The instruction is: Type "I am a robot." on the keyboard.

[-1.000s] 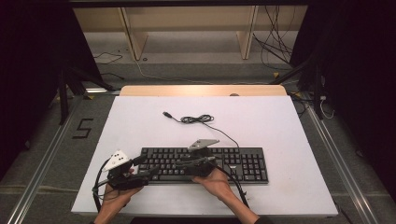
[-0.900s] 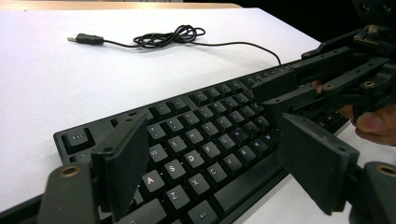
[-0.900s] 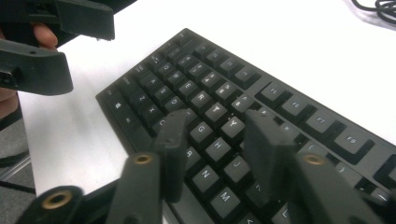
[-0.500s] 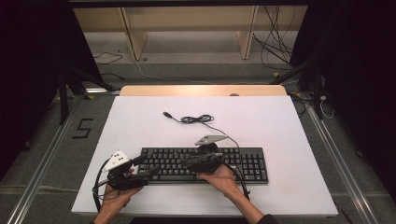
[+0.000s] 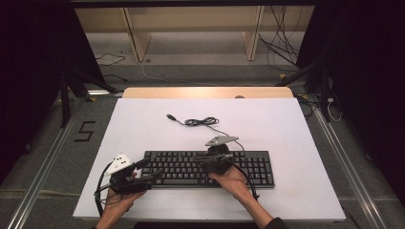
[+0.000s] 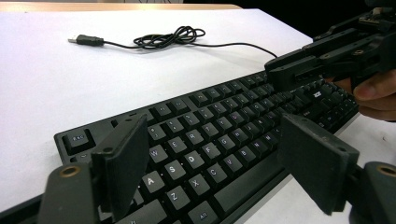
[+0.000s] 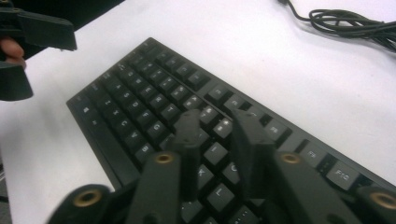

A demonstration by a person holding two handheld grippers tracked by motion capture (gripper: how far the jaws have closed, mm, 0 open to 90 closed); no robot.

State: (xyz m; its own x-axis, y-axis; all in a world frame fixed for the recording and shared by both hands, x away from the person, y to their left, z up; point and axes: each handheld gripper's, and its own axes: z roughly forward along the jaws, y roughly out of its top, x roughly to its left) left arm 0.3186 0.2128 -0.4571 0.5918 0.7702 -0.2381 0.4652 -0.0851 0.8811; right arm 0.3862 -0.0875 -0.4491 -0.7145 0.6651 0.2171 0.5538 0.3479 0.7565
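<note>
A black keyboard (image 5: 255, 168) lies across the near half of the white table (image 5: 143, 129). Its cable (image 5: 200, 121) coils behind it and ends in a loose USB plug (image 5: 170, 117). My left gripper (image 5: 149, 170) is open wide at the keyboard's left end, its jaws framing the letter keys (image 6: 210, 140). My right gripper (image 5: 197, 159) hovers over the middle keys, pointing left. Its jaws have just been closing and now stand a narrow gap apart (image 7: 217, 119). Nothing is between them, and the keys (image 7: 140, 98) lie just below. The right gripper (image 6: 280, 74) also reaches in at the upper right of the left gripper view.
A pale wooden strip (image 5: 205, 92) borders the table's far edge. Past it the floor carries shelf legs and loose cables (image 5: 286, 52). Black stands and rails flank both sides of the table. The coiled cable (image 7: 355, 21) lies close behind the keyboard.
My right gripper has shifted a little to the right along the keyboard and slightly away from the person. The left gripper and the keyboard have stayed in place.
</note>
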